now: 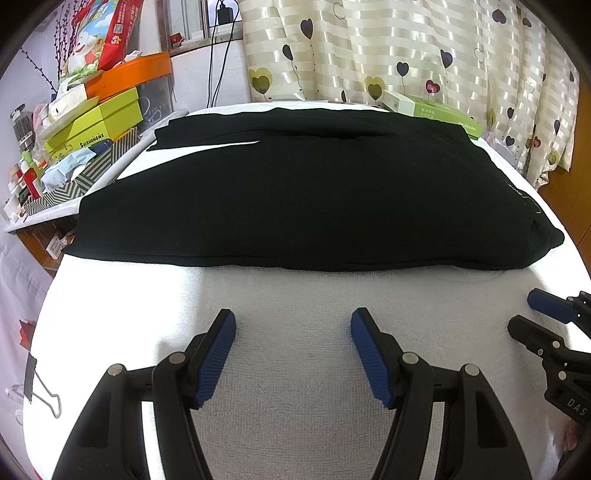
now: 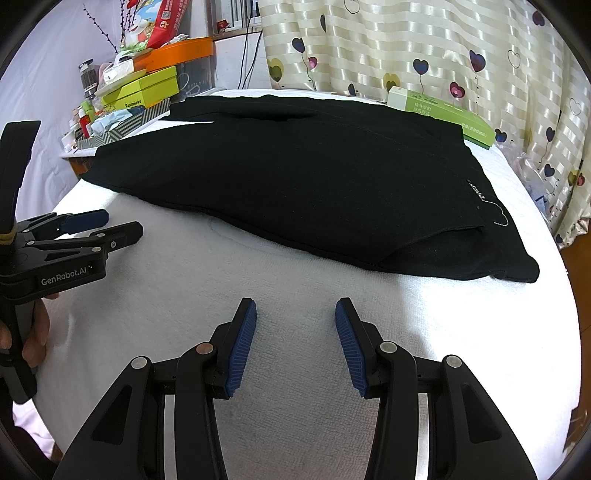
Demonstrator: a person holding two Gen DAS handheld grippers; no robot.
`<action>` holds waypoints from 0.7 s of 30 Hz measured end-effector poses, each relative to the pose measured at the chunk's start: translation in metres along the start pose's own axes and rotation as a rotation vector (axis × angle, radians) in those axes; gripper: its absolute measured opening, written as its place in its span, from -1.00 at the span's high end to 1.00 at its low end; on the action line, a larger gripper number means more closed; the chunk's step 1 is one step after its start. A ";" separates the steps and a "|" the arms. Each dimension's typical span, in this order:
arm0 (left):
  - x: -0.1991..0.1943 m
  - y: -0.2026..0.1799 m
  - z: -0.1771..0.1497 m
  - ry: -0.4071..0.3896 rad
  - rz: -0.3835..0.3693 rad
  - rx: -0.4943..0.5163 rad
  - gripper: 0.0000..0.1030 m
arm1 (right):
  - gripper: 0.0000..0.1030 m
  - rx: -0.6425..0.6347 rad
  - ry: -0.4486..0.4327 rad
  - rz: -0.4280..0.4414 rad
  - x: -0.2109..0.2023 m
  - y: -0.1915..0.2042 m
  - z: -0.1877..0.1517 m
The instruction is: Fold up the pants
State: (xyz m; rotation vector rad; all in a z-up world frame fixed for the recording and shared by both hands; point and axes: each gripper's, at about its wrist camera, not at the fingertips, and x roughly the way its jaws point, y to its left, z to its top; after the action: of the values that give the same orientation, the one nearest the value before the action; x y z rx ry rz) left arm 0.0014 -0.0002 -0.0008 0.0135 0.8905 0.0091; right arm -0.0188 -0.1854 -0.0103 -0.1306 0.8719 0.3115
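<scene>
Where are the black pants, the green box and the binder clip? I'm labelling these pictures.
black pants [image 1: 314,199]: left wrist view, middle of the fabric.
green box [image 2: 447,110]: right wrist view, its long side face.
binder clip [image 1: 31,376]: left wrist view, its black body.

Matt black cloth pants [image 1: 295,192] on rough white terry towel [image 1: 295,369].

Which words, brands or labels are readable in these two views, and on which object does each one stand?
"GenRobot.AI": on the left gripper body.
"DAS": cut off, on the right gripper body.
"SHISHONGNX": on the yellow-green box.
Green box: Chinese print, too small to read.
Black pants: white stitched lettering near the right end, too blurred to read.
Red bag: print unreadable.
</scene>
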 end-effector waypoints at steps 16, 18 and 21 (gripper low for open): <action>-0.001 0.000 -0.001 0.000 0.004 0.004 -0.33 | 0.11 0.001 0.000 0.001 0.001 0.000 0.000; -0.001 0.000 -0.001 0.000 0.004 0.004 -0.33 | 0.11 0.001 0.000 0.001 0.001 0.000 0.000; -0.001 0.000 -0.001 0.000 0.004 0.004 -0.33 | 0.11 0.001 -0.001 0.001 0.000 0.000 0.000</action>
State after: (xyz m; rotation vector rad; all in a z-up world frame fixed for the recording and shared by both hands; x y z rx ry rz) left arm 0.0000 -0.0005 -0.0007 0.0186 0.8905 0.0109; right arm -0.0190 -0.1851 -0.0107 -0.1290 0.8713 0.3124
